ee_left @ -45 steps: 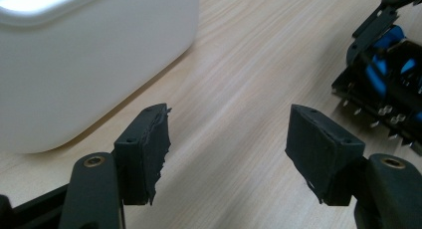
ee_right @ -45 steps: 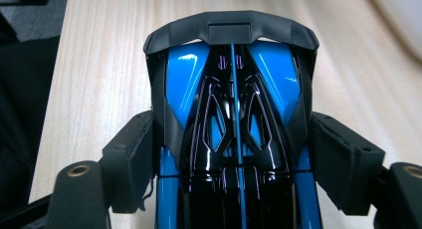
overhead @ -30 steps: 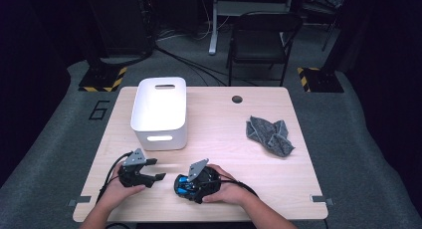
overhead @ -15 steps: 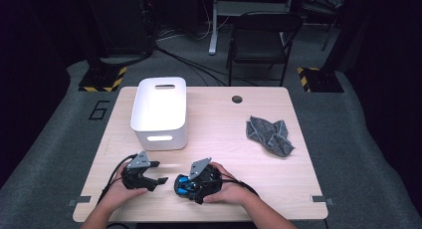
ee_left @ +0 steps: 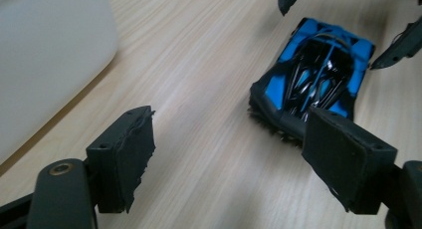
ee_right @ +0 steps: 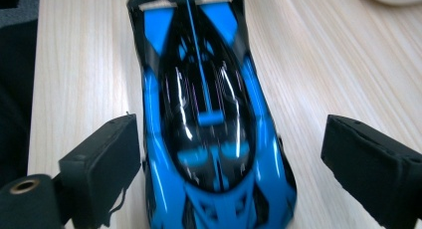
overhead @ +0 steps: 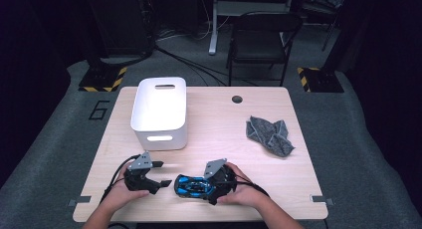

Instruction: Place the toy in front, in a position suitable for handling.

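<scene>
Both grippers have just been opening: the right gripper (overhead: 196, 186) straddles the blue toy car (overhead: 193, 186) ungripped, and the left gripper (overhead: 160, 174) stands empty. The car rests freely on the worktop (overhead: 224, 134). A closing finger striking one side first may roll it away.

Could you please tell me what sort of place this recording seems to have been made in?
Probably a lab or studio set up for recording. A light wooden table stands on grey carpet in a dark room, with cables across the floor, yellow-and-black hazard tape on stand bases and a black chair behind.
</scene>
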A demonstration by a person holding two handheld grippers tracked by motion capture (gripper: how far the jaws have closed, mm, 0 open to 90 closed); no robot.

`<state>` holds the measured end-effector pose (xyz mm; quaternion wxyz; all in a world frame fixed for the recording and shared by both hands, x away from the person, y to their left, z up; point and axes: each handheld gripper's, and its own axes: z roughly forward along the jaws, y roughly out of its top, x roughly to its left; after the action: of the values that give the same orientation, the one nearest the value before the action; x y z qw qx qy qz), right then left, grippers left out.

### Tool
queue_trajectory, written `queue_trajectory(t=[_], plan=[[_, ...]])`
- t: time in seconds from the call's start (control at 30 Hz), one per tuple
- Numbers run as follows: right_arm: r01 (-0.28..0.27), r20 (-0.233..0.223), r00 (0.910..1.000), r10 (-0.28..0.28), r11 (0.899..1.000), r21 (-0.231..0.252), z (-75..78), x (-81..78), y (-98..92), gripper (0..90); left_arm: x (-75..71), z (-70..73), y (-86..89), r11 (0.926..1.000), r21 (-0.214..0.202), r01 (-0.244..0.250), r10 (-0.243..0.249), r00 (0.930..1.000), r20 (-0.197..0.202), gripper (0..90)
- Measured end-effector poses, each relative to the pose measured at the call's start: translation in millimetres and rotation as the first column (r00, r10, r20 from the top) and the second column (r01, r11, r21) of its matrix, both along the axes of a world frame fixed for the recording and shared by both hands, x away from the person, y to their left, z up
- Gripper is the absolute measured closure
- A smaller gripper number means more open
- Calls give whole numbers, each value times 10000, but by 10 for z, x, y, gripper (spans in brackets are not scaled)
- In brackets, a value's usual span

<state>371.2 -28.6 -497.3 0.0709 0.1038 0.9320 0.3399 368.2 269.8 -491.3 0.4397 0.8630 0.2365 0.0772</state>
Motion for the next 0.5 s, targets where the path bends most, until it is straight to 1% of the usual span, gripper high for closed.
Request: queue_trajectory(t=[0.03, 0.1, 0.13, 0.17, 0.23, 0.27, 0.4, 0.43, 0.47, 0.5], plan=[[56, 17, 10000, -56, 10000, -24, -3, -4, -32, 70, -4, 7, -18, 9999, 41, 145, -145, 9999, 63, 190], [126, 0, 9999, -126, 9999, -49, -6, -13, -62, 66, -10, 6, -42, 9998, 42, 212, -212, 9998, 59, 181], [155, -19, 9999, -155, 9999, -57, -15, -26, -113, 65, -14, -4, -88, 9989, 118, 443, -444, 9990, 24, 177], [155, -19, 9999, -155, 9999, -57, -15, -26, -113, 65, -14, -4, -88, 9989, 118, 443, -444, 9990, 24, 176], [179, -75, 9998, -180, 9997, -136, -36, -37, -152, 65, -17, -20, -140, 9975, 178, 679, -678, 9977, -55, 169], [226, -152, 9996, -229, 9995, -208, -64, -41, -174, 65, -24, -37, -198, 9948, 308, 974, -970, 9952, -146, 166], [89, -225, 9997, -95, 9997, -244, -128, -25, -182, 77, -30, -83, -327, 9893, 613, 1327, -1323, 9912, -100, 159], [32, -253, 9997, -39, 9996, -284, -144, -19, -182, 84, -33, -95, -357, 9869, 666, 1466, -1457, 9892, -187, 159], [-44, -214, 9998, 37, 9995, -322, -159, -10, -180, 98, -33, -95, -357, 9869, 666, 1466, -1457, 9892, -187, 159], [-44, -214, 9998, 37, 9995, -322, -159, -10, -180, 98, -35, -110, -388, 9846, 770, 1570, -1558, 9876, -209, 159]])
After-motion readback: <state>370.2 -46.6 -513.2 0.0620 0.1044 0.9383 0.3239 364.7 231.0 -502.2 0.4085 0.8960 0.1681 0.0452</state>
